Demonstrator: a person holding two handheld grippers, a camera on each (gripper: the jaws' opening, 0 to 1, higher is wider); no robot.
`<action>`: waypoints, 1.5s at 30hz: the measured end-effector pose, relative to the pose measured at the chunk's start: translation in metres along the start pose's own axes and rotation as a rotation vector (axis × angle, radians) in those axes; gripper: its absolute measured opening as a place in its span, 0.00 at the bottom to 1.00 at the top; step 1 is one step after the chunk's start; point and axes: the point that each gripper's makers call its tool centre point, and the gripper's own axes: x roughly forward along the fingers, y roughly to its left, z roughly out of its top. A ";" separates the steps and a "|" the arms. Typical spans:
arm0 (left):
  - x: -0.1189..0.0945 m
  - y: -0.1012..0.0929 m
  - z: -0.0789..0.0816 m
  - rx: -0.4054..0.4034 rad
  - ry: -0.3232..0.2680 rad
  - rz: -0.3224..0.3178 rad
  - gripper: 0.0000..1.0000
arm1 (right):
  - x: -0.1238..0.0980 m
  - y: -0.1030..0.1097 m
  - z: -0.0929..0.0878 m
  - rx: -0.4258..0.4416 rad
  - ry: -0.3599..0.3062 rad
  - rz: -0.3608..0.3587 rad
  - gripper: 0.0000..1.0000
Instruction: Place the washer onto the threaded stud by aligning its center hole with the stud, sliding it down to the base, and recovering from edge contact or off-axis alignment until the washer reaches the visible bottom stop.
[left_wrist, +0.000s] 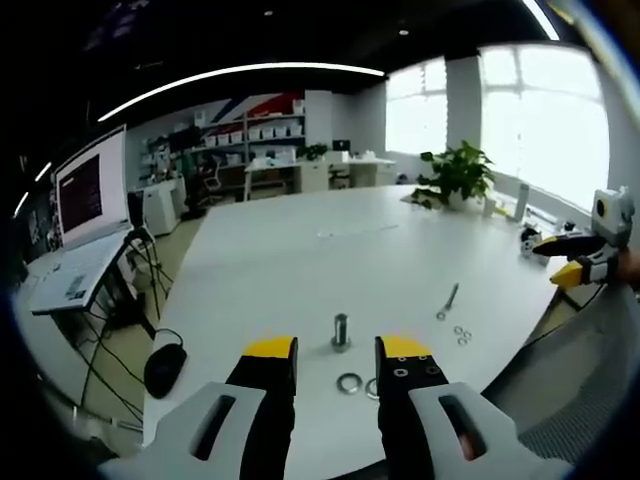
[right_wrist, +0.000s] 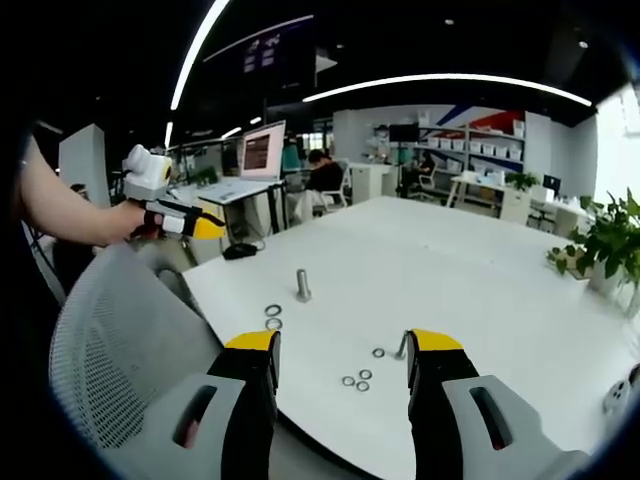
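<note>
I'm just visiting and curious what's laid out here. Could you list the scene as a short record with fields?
surface: white table
stud: upright threaded stud, nothing on it yet
large washers: two large washers lying flat on the table beside the stud
small washers: cluster of small washers farther off
loose bolt: lying bolt near the small washers
left gripper: left gripper open, empty
right gripper: right gripper open, empty
other: potted plant, black mouse
</note>
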 end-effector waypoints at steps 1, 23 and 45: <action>0.000 0.000 -0.001 -0.003 0.003 0.001 0.29 | 0.000 0.000 -0.001 0.000 0.002 0.000 0.54; 0.002 -0.003 -0.001 0.009 0.007 -0.015 0.29 | 0.000 -0.001 -0.001 0.001 0.008 -0.001 0.54; 0.016 -0.010 -0.030 0.009 0.169 -0.071 0.28 | -0.001 -0.005 -0.004 0.048 0.017 -0.018 0.54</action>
